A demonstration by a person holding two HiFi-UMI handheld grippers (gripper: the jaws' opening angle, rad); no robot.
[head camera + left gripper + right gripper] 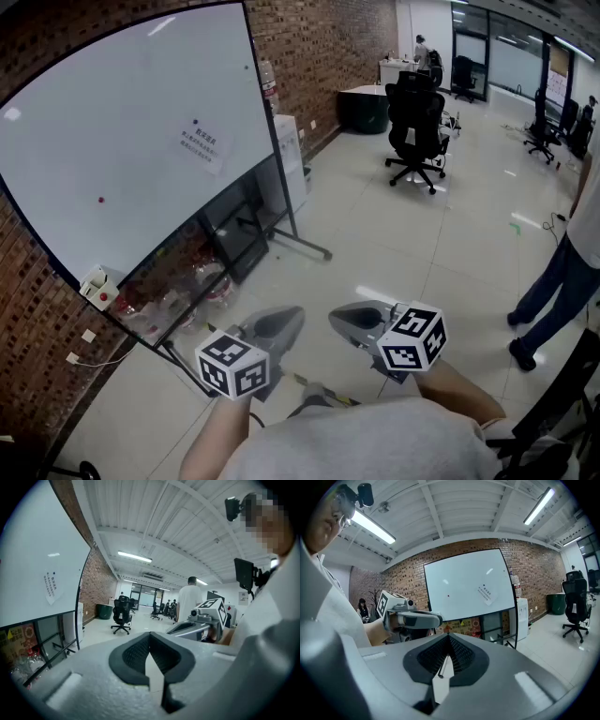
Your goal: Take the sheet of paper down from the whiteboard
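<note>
Left gripper (pixel 287 323): jaws pressed together, nothing between them; the left gripper view shows the two dark pads (pixel 133 656) meeting along one line, with only floor visible past them. Right gripper (pixel 349 321): jaws likewise pressed together and empty; its own view shows the pads (pixel 461 654) closed tip to tip. In the head view both grippers are held low and side by side in front of the person's body, near each other but not touching, each with its marker cube (pixel 232 367) at the rear; both point out over the tiled floor (pixel 403 244).

Sheet of paper (pixel 204 147): fixed to the whiteboard (pixel 103 122), in the right half of the board face, slightly tilted, with lines of small print too fine to read; a small dark dot (pixel 197 121) at its top edge appears to be a magnet, though the view is too coarse to confirm. The sheet is well apart from both grippers. A red magnet (pixel 100 200) sits alone on the board, left of and below the sheet.

Whiteboard: free-standing on a dark frame, set in front of a brick wall (pixel 319 47); a small white holder (pixel 96 284) is mounted at its lower left corner.

Surroundings: a black office chair (pixel 417 127) stands on the floor well beyond the board; a person in dark trousers (pixel 558 291) stands at the right edge of the head view.
</note>
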